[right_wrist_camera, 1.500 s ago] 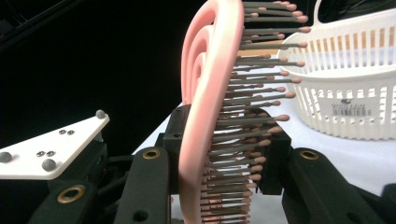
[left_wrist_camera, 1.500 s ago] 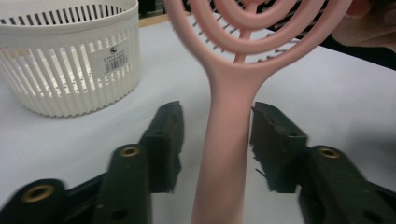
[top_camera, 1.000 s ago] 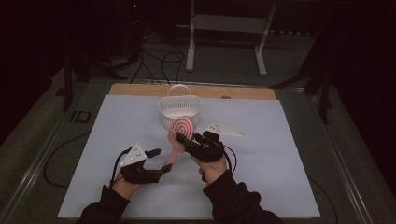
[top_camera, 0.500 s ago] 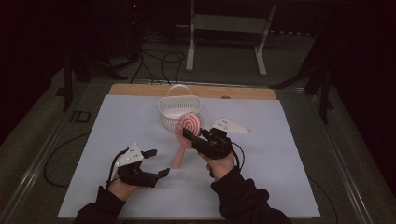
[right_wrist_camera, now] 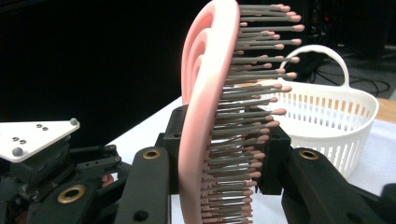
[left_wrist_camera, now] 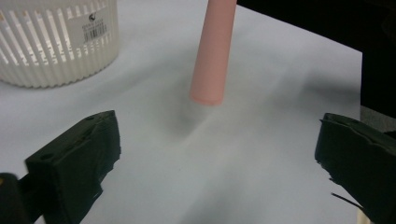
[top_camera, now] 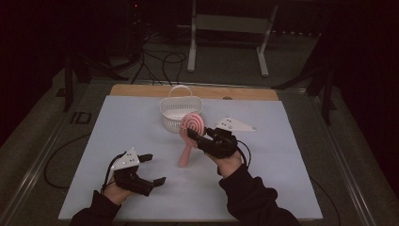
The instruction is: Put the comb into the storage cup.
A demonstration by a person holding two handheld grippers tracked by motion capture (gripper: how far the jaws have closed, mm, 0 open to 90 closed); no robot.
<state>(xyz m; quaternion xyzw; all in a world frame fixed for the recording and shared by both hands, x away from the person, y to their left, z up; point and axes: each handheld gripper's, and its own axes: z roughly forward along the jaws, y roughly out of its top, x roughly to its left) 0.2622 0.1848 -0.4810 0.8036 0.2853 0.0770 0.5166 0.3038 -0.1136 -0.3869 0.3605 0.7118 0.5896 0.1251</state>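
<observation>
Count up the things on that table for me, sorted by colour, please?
Pink: 1, the hairbrush
White: 1, the slatted basket
Black: 2, the left claw and the right claw
Total: 4

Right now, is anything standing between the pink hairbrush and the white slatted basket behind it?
Nothing visible. The pink plastic hairbrush, clamped at its head in the right tongs, hangs just in front of the white slatted plastic basket, with bare white table cover between them.
</observation>
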